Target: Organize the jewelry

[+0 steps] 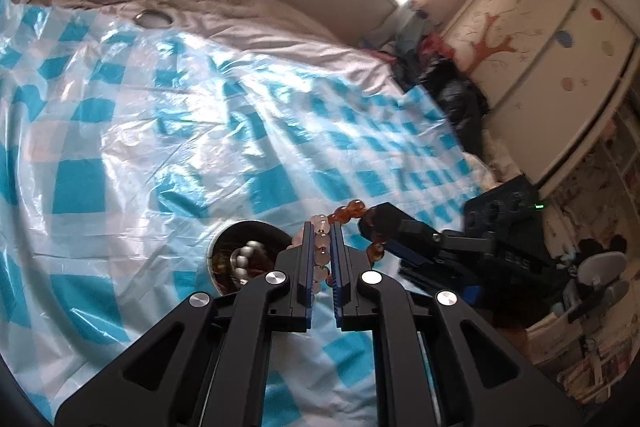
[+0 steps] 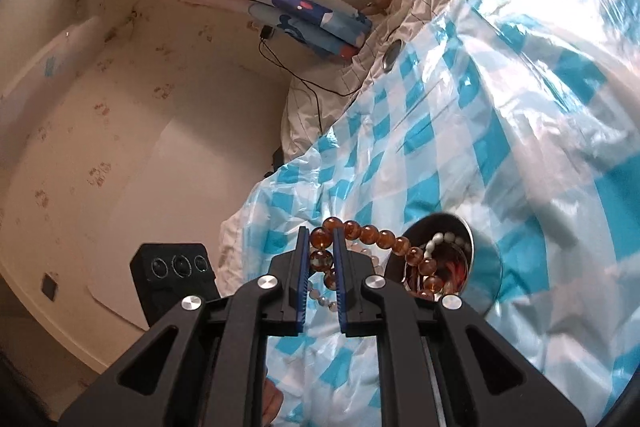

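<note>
My left claw (image 1: 322, 227), black with blue ribbed pads, fills the foreground of its own camera, clamped on a bracelet of pale pink translucent beads (image 1: 322, 247) that runs up between the two pads. In the right wrist view my right claw (image 2: 322, 235) is closed the same way on a bracelet of amber-brown glassy beads (image 2: 322, 259), one large bead pinched squarely between the blue pads. The amber strand arcs from that claw's tips to the right and hangs over the rim of a small round dark metal bowl (image 2: 472, 239). The two strands meet: from the left camera the amber beads (image 1: 354, 207) continue past the pink ones toward the right claw (image 1: 380, 227), which comes in from the right, close beside the left claw's tips. The bowl (image 1: 224, 233) sits just beside and below both claws on a glossy plastic sheet of blue and white checks (image 1: 160, 131) spread over a bed with a pale quilt (image 1: 280, 15). Inside the bowl lie more beads, among them a string of whitish ones (image 2: 444, 239). A round silver lid-like disc (image 1: 152, 18) lies well apart at the sheet's far edge.
</note>
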`<state>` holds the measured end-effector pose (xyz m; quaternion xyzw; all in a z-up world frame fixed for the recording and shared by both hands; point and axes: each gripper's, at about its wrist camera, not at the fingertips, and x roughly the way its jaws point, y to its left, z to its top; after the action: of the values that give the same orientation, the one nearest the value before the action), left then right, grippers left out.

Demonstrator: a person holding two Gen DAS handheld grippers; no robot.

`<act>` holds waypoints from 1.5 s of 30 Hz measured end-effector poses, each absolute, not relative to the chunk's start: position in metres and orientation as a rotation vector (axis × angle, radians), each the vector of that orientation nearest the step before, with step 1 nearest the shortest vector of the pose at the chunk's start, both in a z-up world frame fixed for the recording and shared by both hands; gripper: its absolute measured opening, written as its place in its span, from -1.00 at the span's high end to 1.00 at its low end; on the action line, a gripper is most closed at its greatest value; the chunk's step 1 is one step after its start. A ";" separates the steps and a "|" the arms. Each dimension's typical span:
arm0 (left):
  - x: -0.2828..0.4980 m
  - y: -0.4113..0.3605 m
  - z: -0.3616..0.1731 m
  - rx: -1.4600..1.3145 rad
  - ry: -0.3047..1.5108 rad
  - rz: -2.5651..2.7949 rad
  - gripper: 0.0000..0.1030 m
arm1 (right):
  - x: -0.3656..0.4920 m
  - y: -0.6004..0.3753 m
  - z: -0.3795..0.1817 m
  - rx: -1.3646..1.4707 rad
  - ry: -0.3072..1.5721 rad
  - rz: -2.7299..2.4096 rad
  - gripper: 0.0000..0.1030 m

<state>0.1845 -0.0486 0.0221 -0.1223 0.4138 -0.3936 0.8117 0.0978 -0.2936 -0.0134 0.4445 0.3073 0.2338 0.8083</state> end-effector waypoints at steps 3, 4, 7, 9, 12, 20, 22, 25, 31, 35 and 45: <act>0.194 -0.059 0.000 -0.138 0.967 -0.687 0.45 | 0.113 -0.284 -0.031 0.876 0.776 0.400 0.30; 0.195 -0.059 -0.003 -0.115 0.977 -0.657 0.44 | 0.115 -0.281 -0.038 0.879 0.809 0.375 0.21; 0.191 -0.057 0.004 -0.091 0.950 -0.645 0.32 | 0.114 -0.281 -0.037 0.854 0.819 0.359 0.19; 0.184 -0.056 0.013 -0.054 0.901 -0.634 0.18 | 0.109 -0.283 -0.029 0.824 0.797 0.345 0.13; 0.174 -0.058 0.016 0.034 0.863 -0.588 0.07 | 0.102 -0.283 -0.022 0.765 0.794 0.312 0.00; 0.157 -0.058 0.026 0.146 0.798 -0.519 -0.22 | 0.086 -0.273 -0.012 0.594 0.834 0.245 -0.20; 0.153 -0.056 0.029 0.157 0.780 -0.499 -0.32 | 0.081 -0.267 -0.008 0.532 0.838 0.227 -0.28; 0.146 -0.053 0.032 0.176 0.754 -0.472 -0.45 | 0.073 -0.257 -0.004 0.411 0.842 0.188 -0.38; 0.135 -0.049 0.039 0.196 0.708 -0.427 -0.68 | 0.060 -0.238 -0.002 0.222 0.850 0.124 -0.54; 0.125 -0.049 0.043 0.214 0.692 -0.427 -0.72 | 0.054 -0.232 -0.004 0.177 0.854 0.113 -0.60; 0.101 -0.045 0.046 0.264 0.658 -0.424 -0.74 | 0.034 -0.225 -0.008 0.106 0.874 0.104 -0.69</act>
<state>0.1012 -0.0445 0.0464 0.1285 0.3196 -0.2062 0.9159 0.0337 -0.2251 -0.0076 0.0512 0.4227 0.0501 0.9034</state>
